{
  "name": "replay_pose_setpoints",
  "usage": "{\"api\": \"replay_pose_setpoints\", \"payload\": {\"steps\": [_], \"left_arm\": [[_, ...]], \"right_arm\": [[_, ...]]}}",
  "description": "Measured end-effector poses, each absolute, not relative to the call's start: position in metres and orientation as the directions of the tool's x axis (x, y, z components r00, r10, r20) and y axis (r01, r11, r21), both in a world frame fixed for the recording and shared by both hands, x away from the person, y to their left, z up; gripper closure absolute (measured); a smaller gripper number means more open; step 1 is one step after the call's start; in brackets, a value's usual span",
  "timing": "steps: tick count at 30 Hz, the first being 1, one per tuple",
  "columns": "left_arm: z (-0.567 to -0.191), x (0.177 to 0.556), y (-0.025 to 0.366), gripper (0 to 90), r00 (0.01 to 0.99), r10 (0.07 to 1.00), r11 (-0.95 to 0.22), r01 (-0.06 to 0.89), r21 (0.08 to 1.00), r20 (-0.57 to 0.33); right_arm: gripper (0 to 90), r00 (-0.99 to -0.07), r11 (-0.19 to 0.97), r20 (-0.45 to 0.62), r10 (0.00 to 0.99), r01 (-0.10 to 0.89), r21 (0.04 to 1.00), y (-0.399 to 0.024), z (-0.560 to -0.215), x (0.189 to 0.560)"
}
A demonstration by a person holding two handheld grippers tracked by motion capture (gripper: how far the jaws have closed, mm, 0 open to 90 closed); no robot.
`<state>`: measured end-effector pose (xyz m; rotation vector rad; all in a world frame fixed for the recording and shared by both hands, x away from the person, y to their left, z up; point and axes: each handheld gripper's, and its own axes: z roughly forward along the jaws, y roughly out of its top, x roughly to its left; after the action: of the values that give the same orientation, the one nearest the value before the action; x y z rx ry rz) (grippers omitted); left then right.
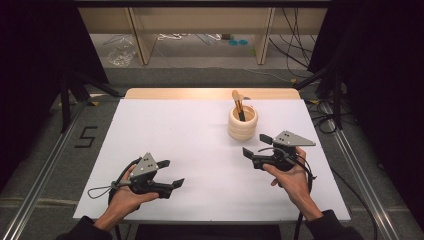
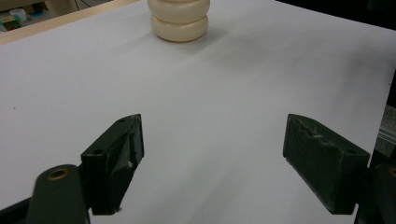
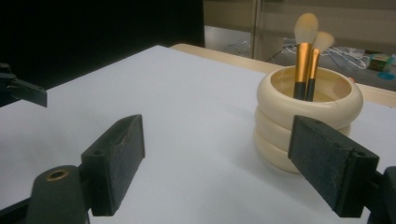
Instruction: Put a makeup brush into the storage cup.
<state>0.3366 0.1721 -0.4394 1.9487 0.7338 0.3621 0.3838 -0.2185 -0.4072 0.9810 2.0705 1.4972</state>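
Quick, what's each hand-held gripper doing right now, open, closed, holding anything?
Left hand-held gripper: open, holding nothing.
Right hand-held gripper: open, holding nothing, beside the cream holder.

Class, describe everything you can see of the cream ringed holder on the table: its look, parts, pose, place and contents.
The cream ribbed holder looks like three stacked rounded rings of smooth, glossy material, open at the top. It stands upright on the white table, toward the far right side, just beyond the right tool and apart from it. Two makeup brushes with pale bristles, gold ferrules and black handles stand inside, leaning on its rim.
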Motion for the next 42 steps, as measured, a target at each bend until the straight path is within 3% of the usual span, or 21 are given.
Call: {"api": "replay_pose_setpoints", "payload": {"steps": [39,40,42], "left_arm": [[-0.439,0.335,0.172,20.6,0.764,0.64,-0.31,0.352,0.883,-0.079],[-0.439,0.335,0.172,20.6,0.765,0.64,-0.31,0.351,0.883,-0.079],[-0.439,0.335,0.172,20.6,0.762,0.643,-0.314,0.352,0.882,-0.075]], "right_arm": [[18.4,-0.676,0.206,0.099,0.73,0.356,0.911,-0.223,-0.428,0.349],[18.4,-0.676,0.205,0.075,0.733,0.326,0.923,-0.224,-0.429,0.35],[18.2,-0.668,0.219,0.089,0.738,0.363,0.906,-0.226,-0.427,0.346]]}}
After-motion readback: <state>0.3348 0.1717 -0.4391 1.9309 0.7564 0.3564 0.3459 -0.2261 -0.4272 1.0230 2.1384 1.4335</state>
